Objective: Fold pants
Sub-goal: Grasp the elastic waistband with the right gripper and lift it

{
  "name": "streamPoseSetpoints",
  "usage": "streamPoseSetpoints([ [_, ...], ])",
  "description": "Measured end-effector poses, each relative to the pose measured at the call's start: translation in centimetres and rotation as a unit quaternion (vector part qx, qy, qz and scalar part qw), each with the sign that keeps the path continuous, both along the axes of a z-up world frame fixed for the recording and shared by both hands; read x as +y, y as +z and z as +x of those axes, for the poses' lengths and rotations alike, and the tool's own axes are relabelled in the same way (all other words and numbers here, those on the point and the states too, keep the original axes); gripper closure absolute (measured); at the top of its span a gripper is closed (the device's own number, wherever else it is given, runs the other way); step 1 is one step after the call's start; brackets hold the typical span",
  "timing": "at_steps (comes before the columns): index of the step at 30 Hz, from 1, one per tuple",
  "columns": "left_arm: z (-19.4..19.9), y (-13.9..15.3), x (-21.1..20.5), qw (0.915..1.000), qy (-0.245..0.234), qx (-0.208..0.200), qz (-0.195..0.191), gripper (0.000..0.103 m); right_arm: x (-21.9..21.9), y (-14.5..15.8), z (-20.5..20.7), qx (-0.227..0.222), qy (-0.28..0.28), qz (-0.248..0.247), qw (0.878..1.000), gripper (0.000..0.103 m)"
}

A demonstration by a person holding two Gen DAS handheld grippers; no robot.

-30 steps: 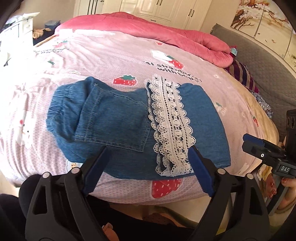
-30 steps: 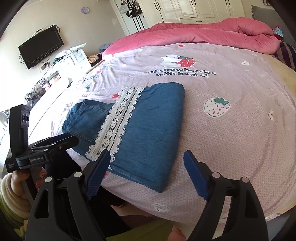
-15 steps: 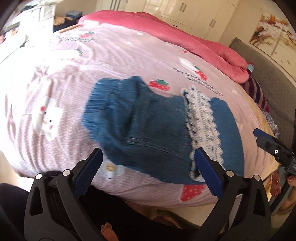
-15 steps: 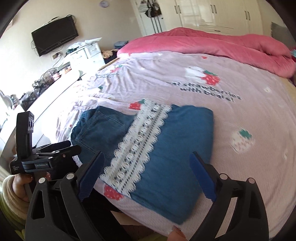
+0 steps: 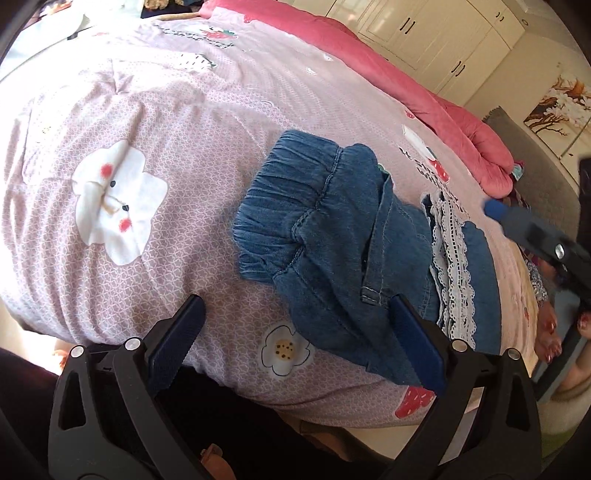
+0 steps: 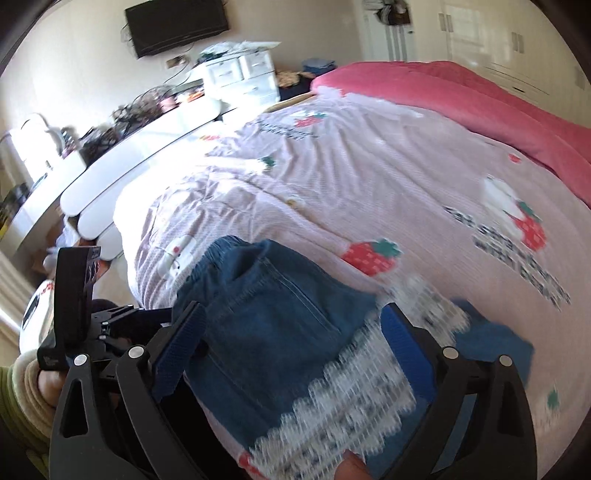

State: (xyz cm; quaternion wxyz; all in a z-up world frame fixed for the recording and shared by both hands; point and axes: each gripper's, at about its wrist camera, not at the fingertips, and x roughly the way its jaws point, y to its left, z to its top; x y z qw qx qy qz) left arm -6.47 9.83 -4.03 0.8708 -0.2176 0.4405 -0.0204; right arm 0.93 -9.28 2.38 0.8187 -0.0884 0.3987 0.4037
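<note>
Blue denim pants with a white lace trim lie folded on the pink strawberry bedspread, near the bed's front edge. The elastic waistband points left. My left gripper hovers open just in front of the waistband end, with nothing between its pads. In the right wrist view the pants fill the gap below my right gripper. Its jaws are opening and the pads do not press the cloth. The lace is blurred by motion. The other gripper shows in each view's edge.
A rolled pink quilt lies along the bed's far side. White wardrobes stand behind it, and a grey padded headboard is at the right. A white desk, drawers and a wall TV flank the left side.
Both grippers have swung left toward the waistband end and rolled. The right one now hangs over the pants' middle, and both sets of jaws stand a little wider.
</note>
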Motion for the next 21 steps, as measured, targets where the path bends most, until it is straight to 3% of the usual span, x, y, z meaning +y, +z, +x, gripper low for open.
streamPoseSetpoints([
  [7,0.5,-0.5,-0.1,0.9999,-0.006,0.001,-0.012,0.01,6.0,-2.4,4.4,0.08,0.064,-0.007,0.995,0.008],
  [17,1.0,-0.8,-0.2,0.9997,-0.013,0.004,-0.023,0.01,11.9,-4.9,6.0,0.13,0.144,-0.055,0.98,0.008],
  [18,1.1,-0.8,-0.2,0.9996,-0.013,0.004,-0.024,0.01,12.2,-5.3,6.0,0.131,0.147,-0.063,0.979,0.011],
  [19,1.2,-0.8,-0.2,0.9995,-0.014,0.003,-0.027,0.01,12.4,-5.9,5.9,0.136,0.151,-0.068,0.977,0.03],
  [21,1.6,-0.8,-0.1,0.9993,-0.012,0.001,-0.036,0.01,12.2,-6.4,5.9,0.134,0.147,-0.07,0.977,0.041],
])
